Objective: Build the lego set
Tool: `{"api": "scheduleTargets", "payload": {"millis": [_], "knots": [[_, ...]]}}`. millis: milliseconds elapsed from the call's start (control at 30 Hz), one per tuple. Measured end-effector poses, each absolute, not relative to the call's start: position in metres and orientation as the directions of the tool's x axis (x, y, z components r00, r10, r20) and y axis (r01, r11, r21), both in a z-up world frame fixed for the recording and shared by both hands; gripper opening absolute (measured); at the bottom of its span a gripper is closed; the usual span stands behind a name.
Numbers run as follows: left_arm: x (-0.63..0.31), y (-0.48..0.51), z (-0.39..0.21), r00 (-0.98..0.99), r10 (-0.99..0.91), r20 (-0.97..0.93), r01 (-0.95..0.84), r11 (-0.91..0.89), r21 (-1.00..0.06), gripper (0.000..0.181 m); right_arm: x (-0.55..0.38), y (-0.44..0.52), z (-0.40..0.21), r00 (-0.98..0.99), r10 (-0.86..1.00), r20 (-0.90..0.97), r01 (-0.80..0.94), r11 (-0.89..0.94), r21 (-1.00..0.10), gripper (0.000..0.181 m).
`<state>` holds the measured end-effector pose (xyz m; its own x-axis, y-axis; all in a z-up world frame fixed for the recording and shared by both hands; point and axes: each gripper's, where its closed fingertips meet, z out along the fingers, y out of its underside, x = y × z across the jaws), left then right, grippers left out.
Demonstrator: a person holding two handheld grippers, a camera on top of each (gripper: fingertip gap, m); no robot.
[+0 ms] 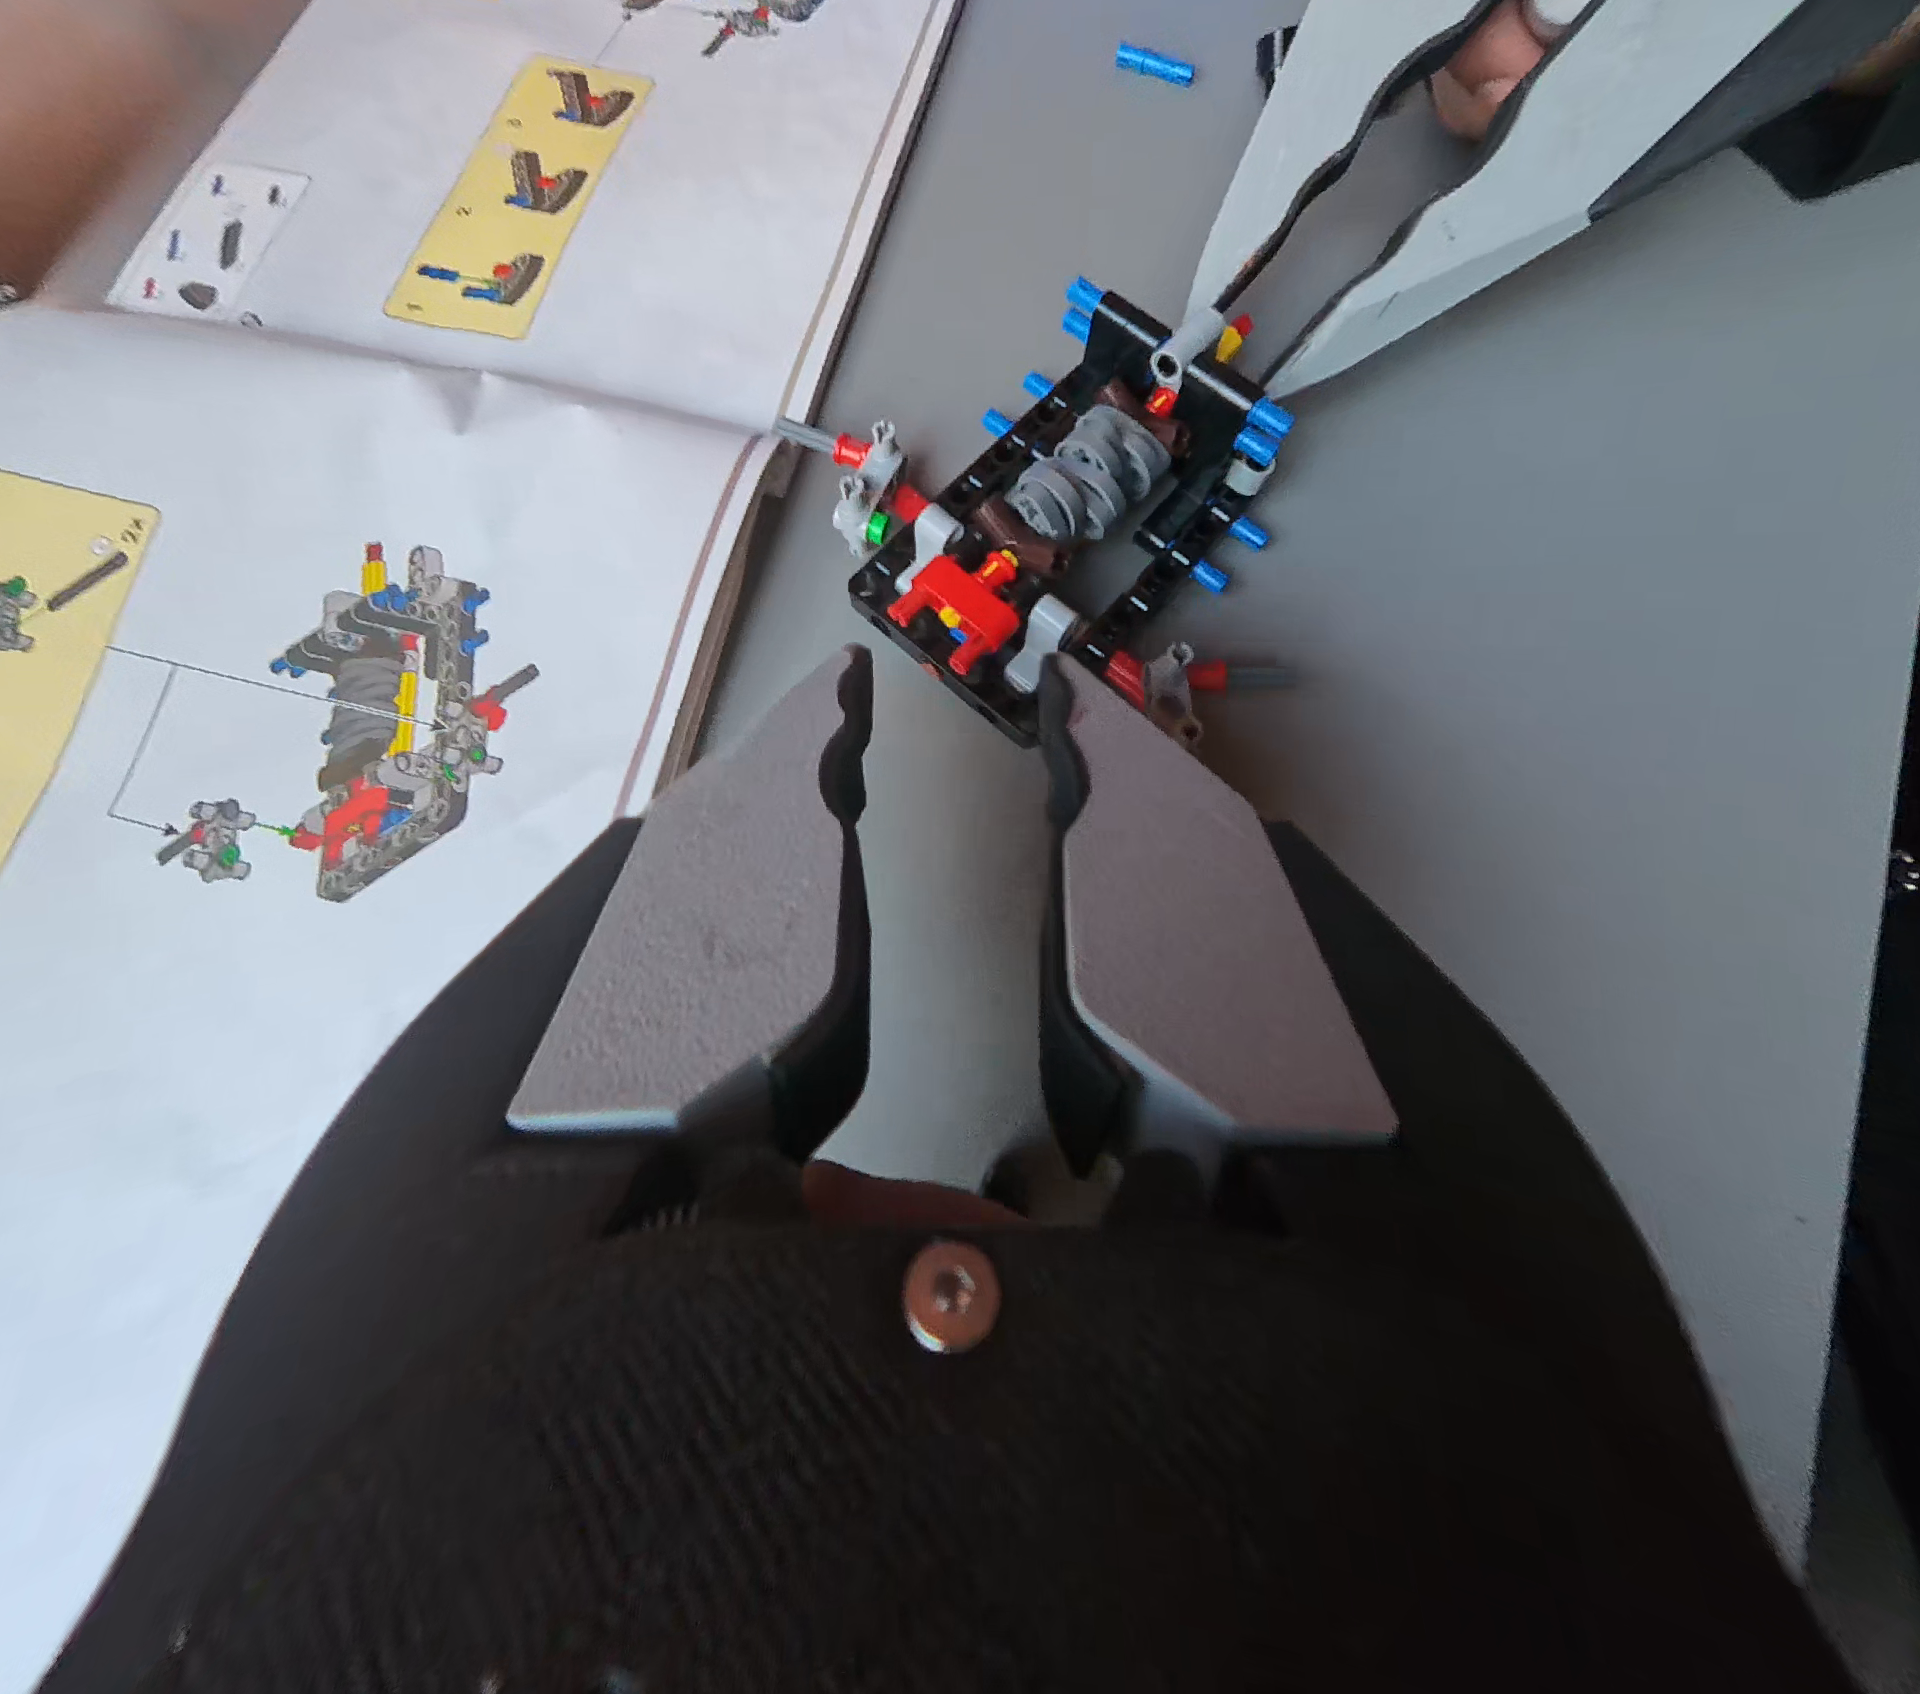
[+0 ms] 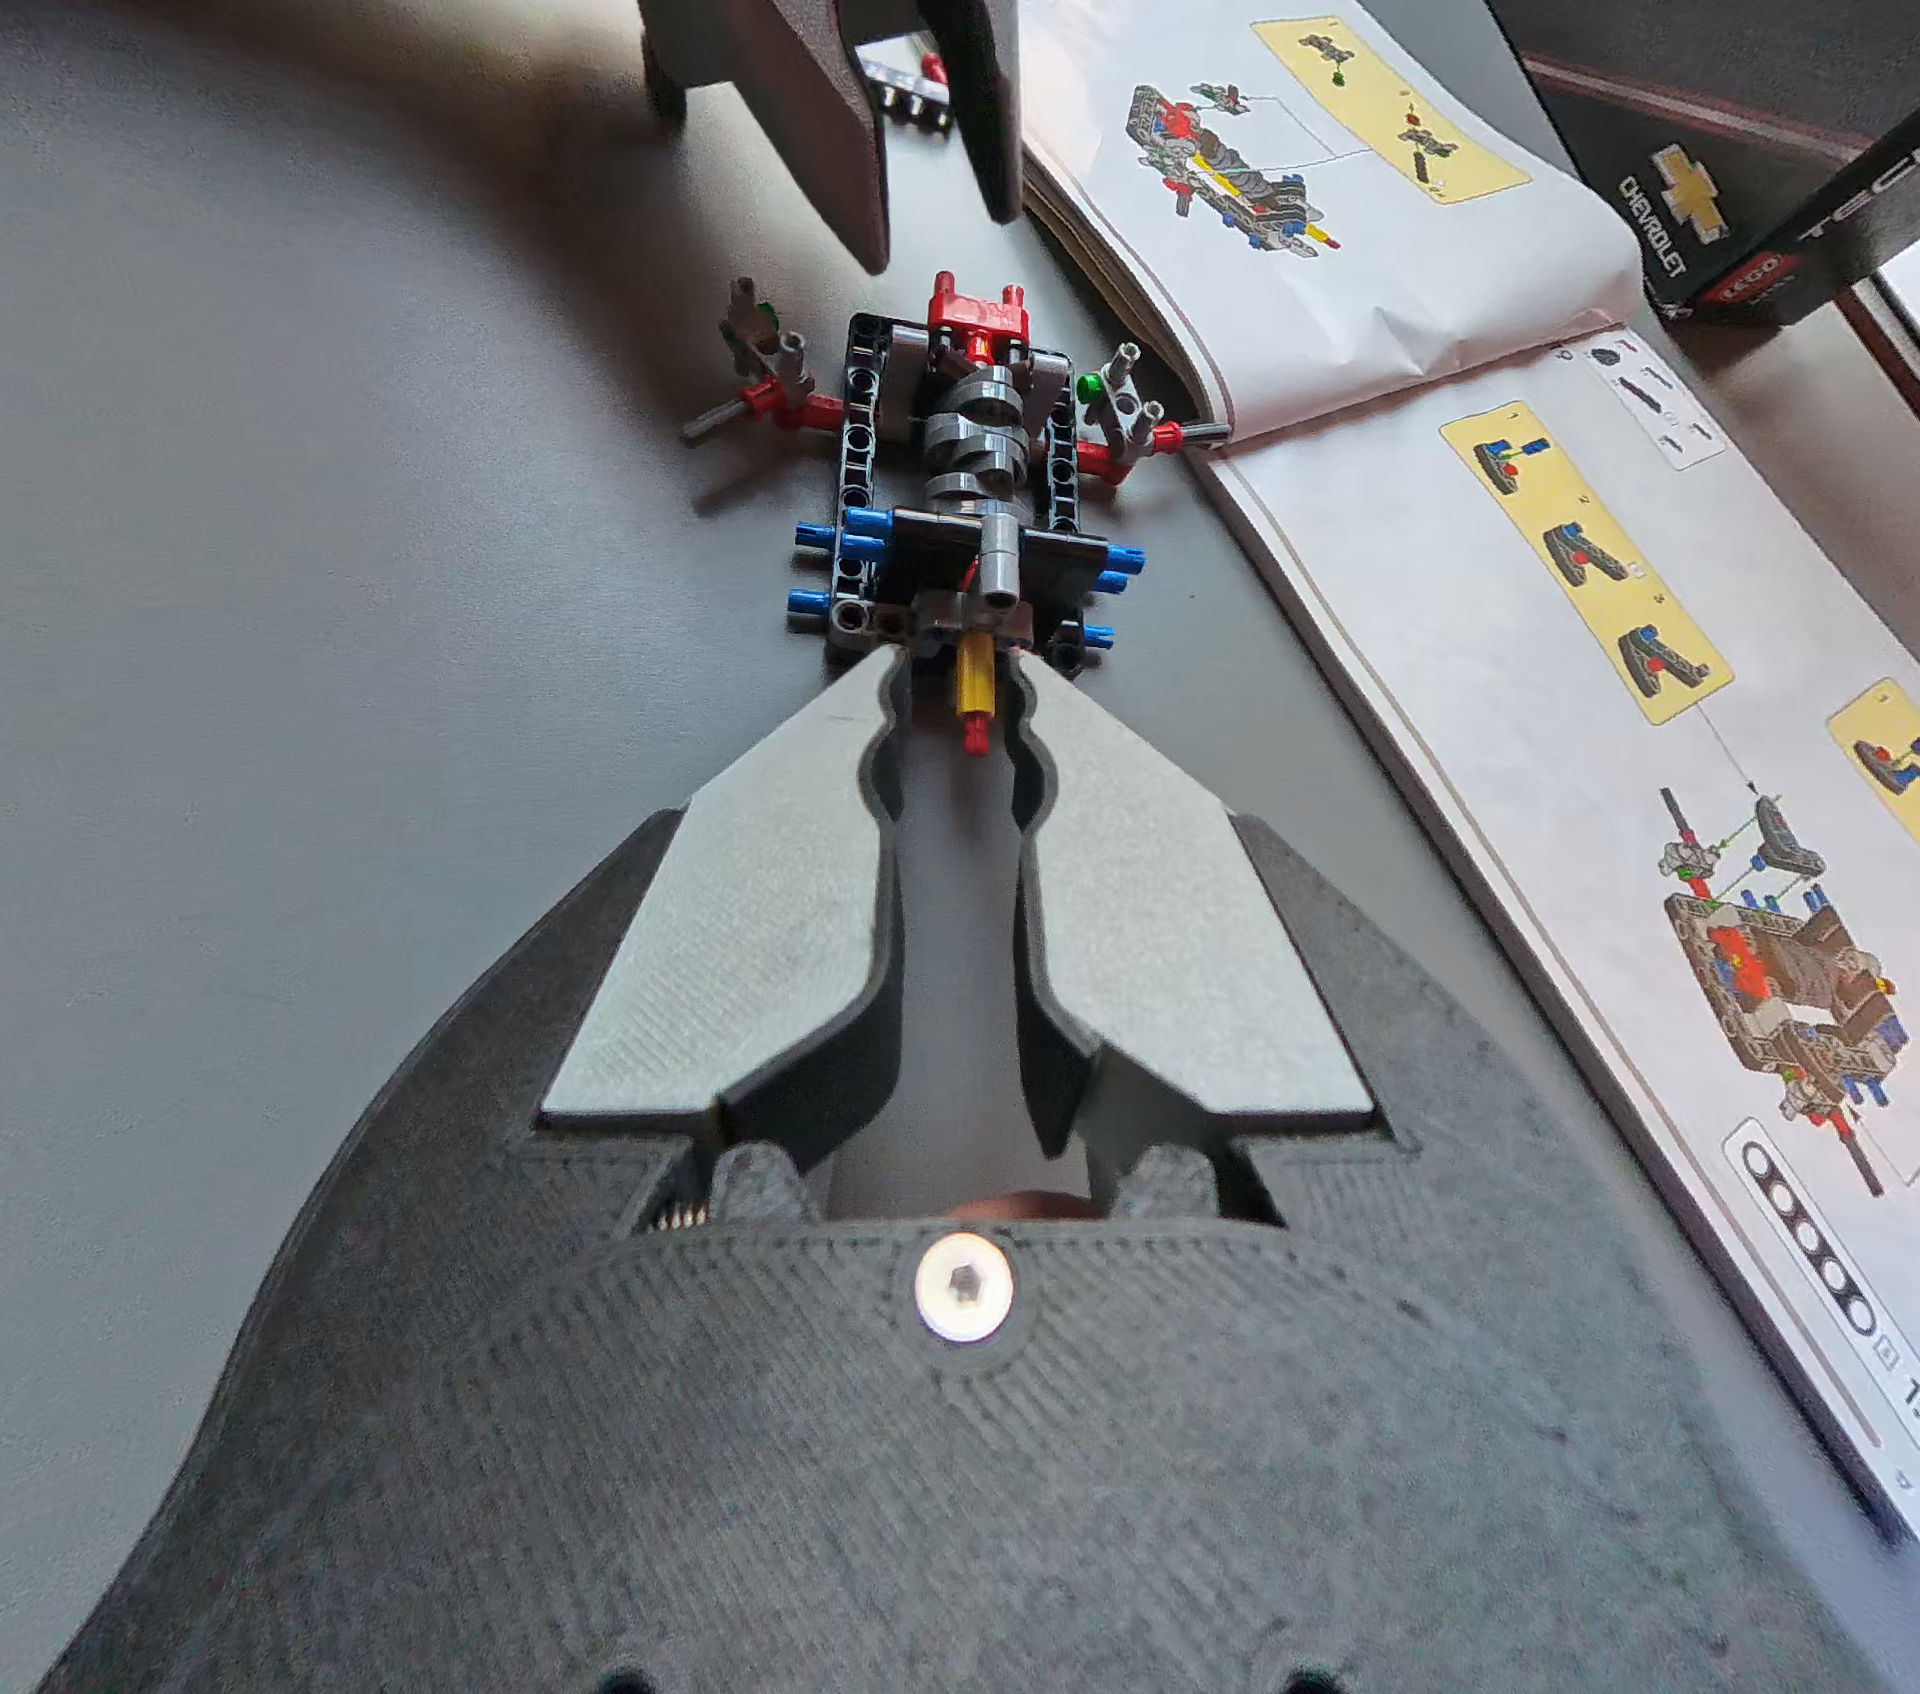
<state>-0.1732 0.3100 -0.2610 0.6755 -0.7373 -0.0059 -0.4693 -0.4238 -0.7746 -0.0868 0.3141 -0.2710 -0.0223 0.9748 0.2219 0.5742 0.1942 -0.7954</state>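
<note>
Lego assembly (image 2: pixel 961 481) sits flat on the grey table (image 2: pixel 312 605), just beside the open instruction booklet (image 2: pixel 1351 273). My right gripper (image 2: pixel 961 668) has jaws apart, straddling the yellow axle end (image 2: pixel 975 678). My left gripper (image 1: pixel 951 673) is open too, at the red-block end (image 1: pixel 961 600).

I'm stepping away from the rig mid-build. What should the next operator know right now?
Left gripper: open, empty, tips at the red-block end of the lego chassis.
Right gripper: open, tips astride the yellow axle at the opposite end; gripping nothing.
Chassis lies flat on the grey table, beside the open instruction booklet. Loose blue pin lies beyond it.
Done: frame with grey crank parts, blue pins, side joints.
Left: remaining booklet steps.
</note>
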Motion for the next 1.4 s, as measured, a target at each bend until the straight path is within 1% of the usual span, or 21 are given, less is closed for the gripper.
{"api": "scheduleTargets", "payload": {"millis": [67, 167, 200, 233, 300, 400, 467, 567, 667, 767, 833, 867, 1133, 1300, 1400], "knots": [[-0.172, 0.313, -0.264, 0.656, -0.753, -0.042, -0.503, -0.395, -0.768, 0.029, -0.087, 0.315, -0.271, -0.022, 0.977, 0.211, 0.573, 0.185, -0.798, 0.008], [-0.168, 0.317, -0.272, 0.627, -0.776, -0.063, -0.538, -0.374, -0.755, 0.038, -0.086, 0.315, -0.270, -0.022, 0.979, 0.203, 0.569, 0.179, -0.802, 0.006], [-0.166, 0.317, -0.274, 0.620, -0.782, -0.066, -0.544, -0.368, -0.754, 0.038, -0.086, 0.315, -0.270, -0.022, 0.979, 0.203, 0.569, 0.179, -0.803, 0.007], [-0.164, 0.317, -0.275, 0.609, -0.790, -0.069, -0.550, -0.358, -0.755, 0.038, -0.086, 0.315, -0.270, -0.022, 0.979, 0.203, 0.569, 0.179, -0.802, 0.008], [-0.161, 0.315, -0.276, 0.585, -0.808, -0.069, -0.561, -0.341, -0.754, 0.030, -0.086, 0.314, -0.270, -0.028, 0.979, 0.204, 0.570, 0.183, -0.801, 0.010], [-0.159, 0.311, -0.276, 0.575, -0.816, -0.067, -0.562, -0.334, -0.757, 0.029, -0.085, 0.313, -0.271, -0.031, 0.977, 0.212, 0.573, 0.191, -0.797, 0.009], [-0.157, 0.307, -0.276, 0.568, -0.821, -0.058, -0.561, -0.335, -0.757, 0.024, -0.083, 0.313, -0.272, -0.030, 0.975, 0.220, 0.578, 0.197, -0.792, 0.010], [-0.152, 0.297, -0.274, 0.532, -0.845, -0.058, -0.580, -0.313, -0.752, 0.026, -0.077, 0.311, -0.273, -0.033, 0.969, 0.247, 0.581, 0.219, -0.784, 0.012], [-0.157, 0.301, -0.268, 0.543, -0.836, -0.083, -0.582, -0.303, -0.755, 0.039, -0.074, 0.310, -0.273, -0.040, 0.962, 0.271, 0.580, 0.243, -0.777, 0.014], [-0.153, 0.302, -0.259, 0.508, -0.861, -0.018, -0.526, -0.294, -0.798, 0.048, -0.075, 0.309, -0.273, -0.047, 0.964, 0.261, 0.580, 0.239, -0.779, 0.014], [-0.149, 0.303, -0.257, 0.467, -0.884, 0.037, -0.497, -0.296, -0.815, 0.062, -0.075, 0.310, -0.273, -0.048, 0.966, 0.255, 0.579, 0.235, -0.781, 0.015], [-0.146, 0.303, -0.257, 0.442, -0.895, 0.059, -0.493, -0.297, -0.818, 0.063, -0.075, 0.309, -0.273, -0.048, 0.966, 0.254, 0.578, 0.235, -0.781, 0.015], [-0.138, 0.318, -0.260, 0.400, -0.908, 0.121, -0.507, -0.330, -0.796, 0.064, -0.075, 0.308, -0.273, -0.060, 0.964, 0.258, 0.575, 0.245, -0.781, 0.014], [-0.136, 0.313, -0.262, 0.353, -0.908, 0.227, -0.491, -0.386, -0.781, 0.054, -0.075, 0.307, -0.273, -0.066, 0.962, 0.263, 0.572, 0.253, -0.780, 0.014], [-0.135, 0.311, -0.266, 0.343, -0.907, 0.242, -0.497, -0.394, -0.773, 0.054, -0.075, 0.306, -0.272, -0.068, 0.962, 0.264, 0.569, 0.255, -0.782, 0.014]]}}
